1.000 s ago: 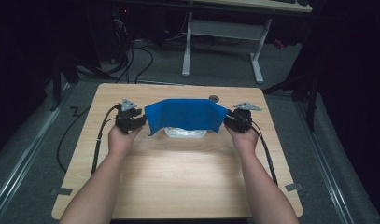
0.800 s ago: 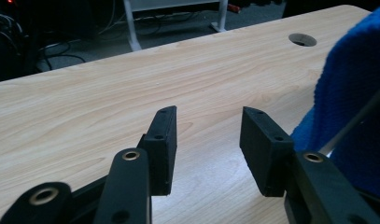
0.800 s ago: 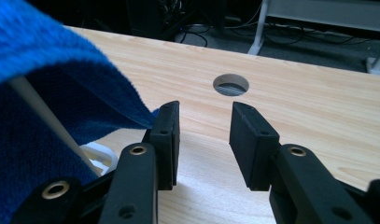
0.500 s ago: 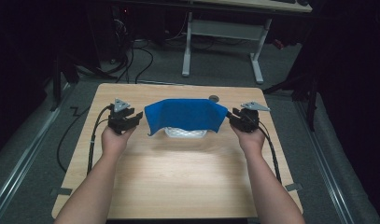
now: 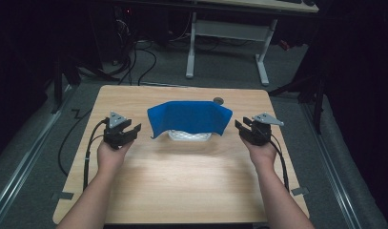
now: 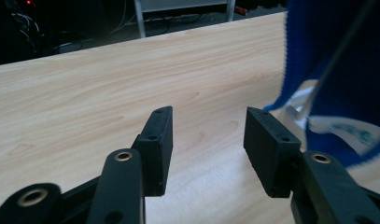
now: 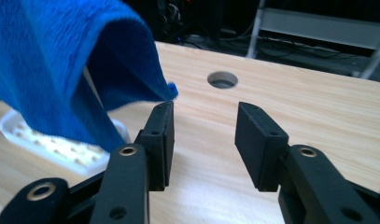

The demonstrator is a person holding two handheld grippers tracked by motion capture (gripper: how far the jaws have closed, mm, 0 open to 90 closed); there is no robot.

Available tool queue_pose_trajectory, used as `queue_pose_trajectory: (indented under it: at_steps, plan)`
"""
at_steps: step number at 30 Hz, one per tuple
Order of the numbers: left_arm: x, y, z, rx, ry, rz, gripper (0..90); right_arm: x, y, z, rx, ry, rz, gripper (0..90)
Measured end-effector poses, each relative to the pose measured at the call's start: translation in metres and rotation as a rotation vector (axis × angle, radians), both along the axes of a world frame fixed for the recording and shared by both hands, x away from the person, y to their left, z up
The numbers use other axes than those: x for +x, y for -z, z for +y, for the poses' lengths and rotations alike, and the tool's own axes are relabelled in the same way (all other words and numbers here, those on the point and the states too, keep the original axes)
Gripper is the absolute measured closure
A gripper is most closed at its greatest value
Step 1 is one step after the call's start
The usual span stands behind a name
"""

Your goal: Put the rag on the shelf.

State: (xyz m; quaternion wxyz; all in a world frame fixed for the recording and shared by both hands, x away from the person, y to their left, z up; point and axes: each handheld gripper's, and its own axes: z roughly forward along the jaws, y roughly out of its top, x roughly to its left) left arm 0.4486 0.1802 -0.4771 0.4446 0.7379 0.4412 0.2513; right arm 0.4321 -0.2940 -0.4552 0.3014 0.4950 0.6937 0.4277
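A blue cloth [image 5: 189, 118] hangs draped over a rack above a white tray [image 5: 189, 137] at the middle of the wooden table [image 5: 182, 176]. My left gripper [image 5: 131, 130] stands open to the left of the cloth, clear of it, nothing between its jaws. In the left gripper view the cloth [image 6: 337, 70] hangs at the right, past my open gripper [image 6: 208, 135]. My right gripper [image 5: 240, 127] is open just right of the cloth. In the right gripper view the cloth's corner [image 7: 171, 88] hangs just beyond the left jaw of my gripper [image 7: 204, 135], and the white tray [image 7: 61, 144] lies under it.
A round cable hole [image 5: 218, 100] sits in the table behind the cloth, also a hole [image 7: 222, 79] ahead of the right gripper. Beyond the table stand a white desk frame [image 5: 227, 38] and floor cables [image 5: 148, 57]. Each gripper trails a black cable [image 5: 89, 143].
Both grippers have let go of the cloth's ends, opened, and pulled outward and toward the person. The cloth now hangs draped on its own.
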Motion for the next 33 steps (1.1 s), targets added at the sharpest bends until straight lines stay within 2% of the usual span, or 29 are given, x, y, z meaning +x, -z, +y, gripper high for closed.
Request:
queue_pose_trajectory:
  at_steps: [1,2,3,7,9,16,20,23,27,30,33]
  plan:
    - [-0.009,0.001,0.001,0.0,0.007,0.001,52.2,-0.007,-0.003,0.0,-0.021,-0.004,-0.008,56.1]
    - [-0.009,0.001,0.001,0.0,0.007,0.001,52.0,-0.011,-0.004,0.0,-0.024,-0.006,-0.023,56.2]
    - [-0.017,0.002,0.001,0.0,0.01,0.003,51.8,-0.016,-0.005,0.0,-0.025,-0.007,-0.042,56.1]
    - [-0.031,0.002,0.002,0.007,0.021,0.001,51.0,-0.029,-0.009,0.003,-0.047,-0.028,-0.035,55.1]
    - [-0.045,0.001,0.003,0.011,0.036,-0.005,50.2,-0.044,-0.011,0.006,-0.058,-0.045,-0.066,54.7]
    - [-0.076,0.002,0.009,0.003,0.06,-0.004,49.0,-0.076,-0.012,0.012,-0.081,-0.068,-0.073,53.2]
    - [-0.088,0.004,0.01,-0.005,0.069,0.005,48.5,-0.093,-0.008,0.017,-0.086,-0.077,-0.065,52.6]
    - [-0.101,0.008,0.008,-0.004,0.09,0.021,47.6,-0.104,-0.004,0.021,-0.095,-0.092,-0.065,52.3]
    - [-0.108,0.013,0.005,-0.005,0.112,0.041,44.8,-0.113,0.001,0.027,-0.104,-0.115,-0.063,52.0]
    - [-0.113,0.022,-0.01,-0.002,0.145,0.077,43.9,-0.122,0.007,0.039,-0.105,-0.135,-0.034,51.0]
    - [-0.112,0.031,-0.033,0.014,0.194,0.135,43.7,-0.125,0.015,0.049,-0.09,-0.151,0.011,49.2]
